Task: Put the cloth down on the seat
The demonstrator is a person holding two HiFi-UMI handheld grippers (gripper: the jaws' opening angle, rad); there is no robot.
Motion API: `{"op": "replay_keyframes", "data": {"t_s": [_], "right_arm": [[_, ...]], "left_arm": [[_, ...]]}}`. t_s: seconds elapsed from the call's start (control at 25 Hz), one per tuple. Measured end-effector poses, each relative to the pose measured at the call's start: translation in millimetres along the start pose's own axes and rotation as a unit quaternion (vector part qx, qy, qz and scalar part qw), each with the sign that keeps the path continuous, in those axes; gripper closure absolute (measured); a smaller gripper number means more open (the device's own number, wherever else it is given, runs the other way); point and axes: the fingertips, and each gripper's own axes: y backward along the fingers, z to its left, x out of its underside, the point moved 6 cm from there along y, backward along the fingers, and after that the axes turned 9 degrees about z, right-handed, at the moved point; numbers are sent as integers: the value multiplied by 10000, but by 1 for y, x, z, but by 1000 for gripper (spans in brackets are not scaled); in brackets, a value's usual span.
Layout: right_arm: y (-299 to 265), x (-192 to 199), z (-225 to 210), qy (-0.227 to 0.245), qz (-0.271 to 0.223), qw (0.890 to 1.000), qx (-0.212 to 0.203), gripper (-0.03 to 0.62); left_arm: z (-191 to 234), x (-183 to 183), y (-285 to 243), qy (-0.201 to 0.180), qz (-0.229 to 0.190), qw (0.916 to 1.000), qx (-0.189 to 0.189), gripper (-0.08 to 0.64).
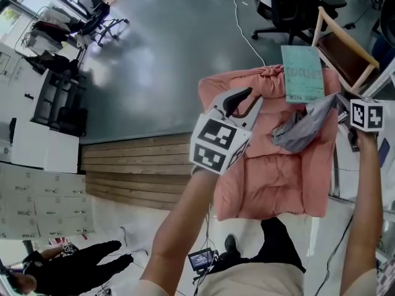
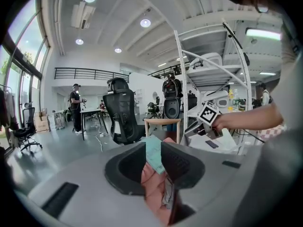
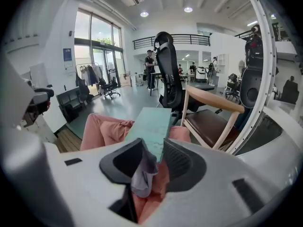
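A person stands over a pink cushioned seat [image 1: 271, 177], holding a two-jaw gripper in each hand above it. The left gripper [image 1: 247, 103] hangs over the seat's left half. Its jaws stand apart with nothing between them. Seen along them, the gap shows only the pink cushion below and ahead.

The right gripper [image 3: 154, 162] is held off the seat's right edge, level with the back cushion. Its jaws are also spread wide. A crumpled grey cloth [image 1: 302, 128] sits between them, lying against one jaw's inner face and hanging down from it. Bare space shows between the cloth and the other jaw, so the two jaws are not pinching it. From the right gripper the cloth trails down and across towards the left gripper. Its lower, bunched end reaches the pink back cushion between the two grippers. Whether that end rests its weight there, I cannot tell.

A pale teal card [image 1: 302, 73] with faint print stands propped against the top of the seat's back, just beyond both grippers and between them. Past the right gripper, behind the seat, is a light wooden chair [image 1: 345, 48] with a dark brown seat pad. Further off, beyond the card, stands a black office chair [image 1: 290, 5] on a grey floor. Well to the left gripper's outer side, a strip of wooden boards [image 1: 136, 165] borders the floor. Near the holder's feet, someone in black clothing [image 1: 80, 267] is low down on the floor.
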Motion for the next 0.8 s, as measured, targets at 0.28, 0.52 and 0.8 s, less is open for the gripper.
{"op": "replay_keyframes", "data": {"t_s": [0.28,0.52,0.8], "right_arm": [[-12,59,33,669,1895,9790,-340,434],[21,57,56,868,1909,9773,-287,428],[131,-4,108,839,16,9960,-310,527]], "left_arm": [[3,4,67,9,-128,9998,-139,469],[1,-2,115,-46,-331,9991,-255,469],[-19,-21,168,-127,-717,9970,-246,469]]}}
